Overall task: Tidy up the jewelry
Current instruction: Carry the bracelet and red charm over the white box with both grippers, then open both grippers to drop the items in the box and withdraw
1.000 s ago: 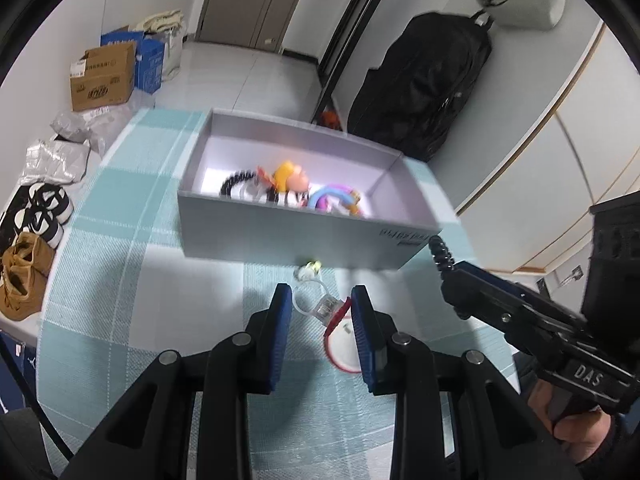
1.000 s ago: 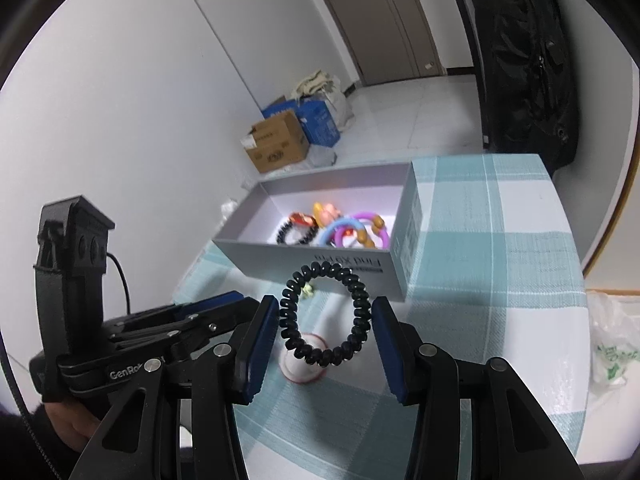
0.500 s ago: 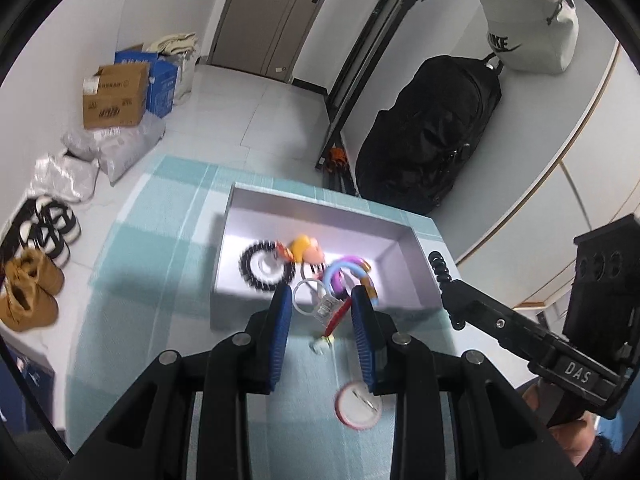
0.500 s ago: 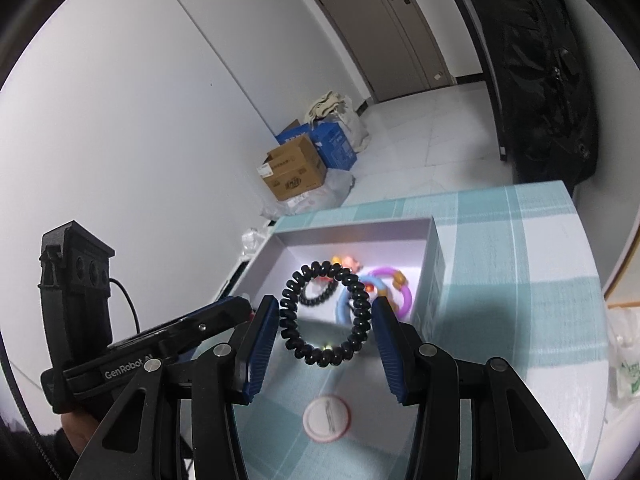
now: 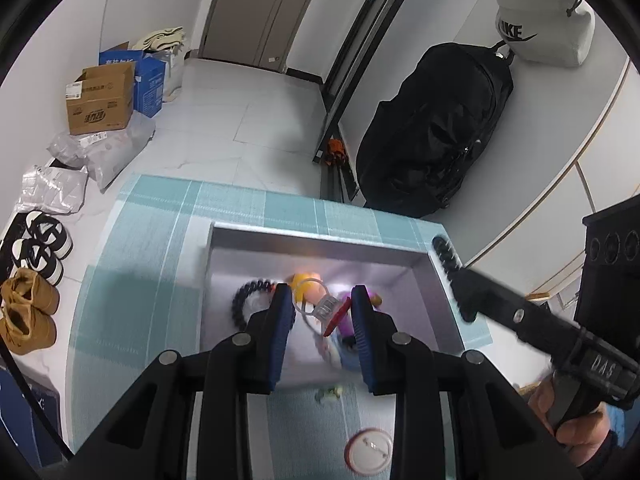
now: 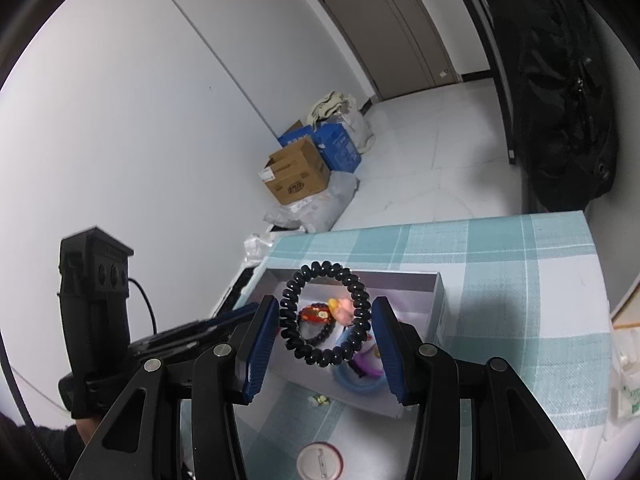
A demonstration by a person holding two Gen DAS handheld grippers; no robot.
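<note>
We see a black spiral hair tie (image 6: 324, 314) held upright, pinched at three and nine o'clock over the open grey box (image 5: 224, 248). A clear ring with a red tag (image 5: 326, 312) hangs above the box too. Inside lie a black bead bracelet (image 5: 242, 300), a yellow charm (image 5: 306, 284) and purple and blue rings (image 6: 362, 372). A round red-rimmed badge (image 5: 370, 450) lies on the counter at six o'clock.

Both grippers now sit higher and farther forward over the grey box (image 5: 224, 248): left gripper (image 5: 322, 308) carries its clear ring (image 5: 316, 306) above the box interior, right gripper's (image 6: 326, 320) black bracelet (image 6: 324, 314) overlaps box contents mid-frame.
</note>
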